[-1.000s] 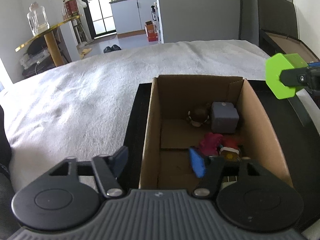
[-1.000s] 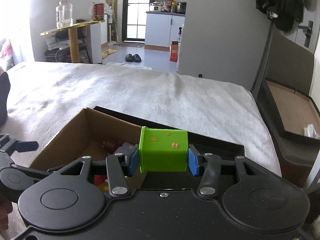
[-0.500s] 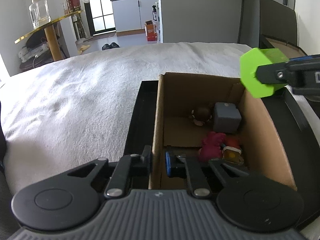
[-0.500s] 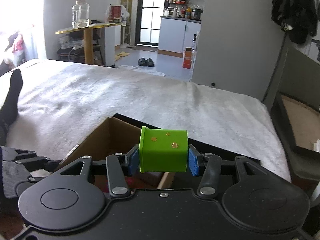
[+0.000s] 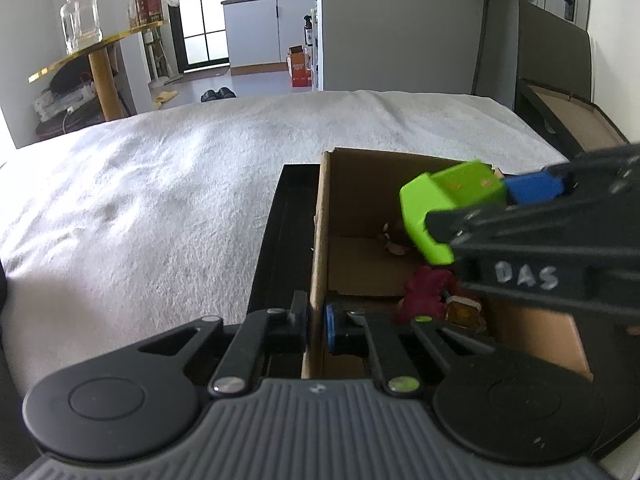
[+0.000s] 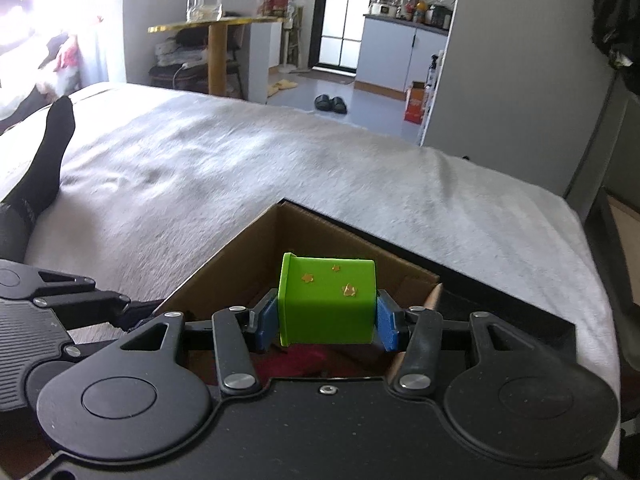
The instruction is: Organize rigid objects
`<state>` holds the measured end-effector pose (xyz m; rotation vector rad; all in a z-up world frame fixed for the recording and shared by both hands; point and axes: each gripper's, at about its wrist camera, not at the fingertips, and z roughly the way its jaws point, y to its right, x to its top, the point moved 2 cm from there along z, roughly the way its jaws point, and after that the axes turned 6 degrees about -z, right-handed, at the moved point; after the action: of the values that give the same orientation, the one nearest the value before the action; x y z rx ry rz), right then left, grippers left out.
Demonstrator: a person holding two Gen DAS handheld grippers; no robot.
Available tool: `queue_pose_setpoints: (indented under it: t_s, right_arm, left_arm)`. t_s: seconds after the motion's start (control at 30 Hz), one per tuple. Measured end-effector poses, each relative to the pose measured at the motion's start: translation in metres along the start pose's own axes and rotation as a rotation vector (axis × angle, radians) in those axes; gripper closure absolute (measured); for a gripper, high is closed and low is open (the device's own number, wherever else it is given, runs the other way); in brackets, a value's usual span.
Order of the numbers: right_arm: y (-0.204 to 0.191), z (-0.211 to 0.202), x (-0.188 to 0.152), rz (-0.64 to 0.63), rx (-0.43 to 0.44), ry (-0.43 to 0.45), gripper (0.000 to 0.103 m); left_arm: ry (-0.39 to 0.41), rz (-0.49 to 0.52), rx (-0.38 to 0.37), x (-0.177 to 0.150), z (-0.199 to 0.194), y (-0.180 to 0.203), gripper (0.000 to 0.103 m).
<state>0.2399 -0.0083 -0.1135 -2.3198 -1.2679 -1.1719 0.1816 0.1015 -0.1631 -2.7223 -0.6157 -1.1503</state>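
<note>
Nearby, magenta toy (image 5: 425, 294) under green block (image 5: 448, 210)

Daylight floods both views, strongest from a blown-out window (image 6: 24, 12) at the right wrist view's upper left. The white bed cover (image 5: 168, 184) shows soft patchy shadows. Fisheye bending curves walls and darkens the corners. The right gripper (image 5: 472, 220) looks slightly motion-blurred in the left wrist view.
</note>
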Motion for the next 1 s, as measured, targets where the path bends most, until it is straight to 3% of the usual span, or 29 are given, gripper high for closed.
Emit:
queue_pose_setpoints:
  t_s: [0.43, 0.63, 1.0]
  right_arm:
    - [0.000, 0.024, -0.011, 0.083, 0.051, -0.052, 0.054]
    - [0.011, 0.011, -0.014, 0.148, 0.089, -0.028, 0.053]
    - [0.033, -0.029, -0.021, 0.148, 0.043, -0.006, 0.053]
  left_arm:
    - [-0.008, -0.001, 0.002, 0.000, 0.003, 0.000, 0.095]
    - [-0.013, 0.005, 0.016, -0.001, 0.005, 0.003, 0.094]
    - [-0.039, 0.026, 0.025, 0.000, 0.007, 0.004, 0.094]
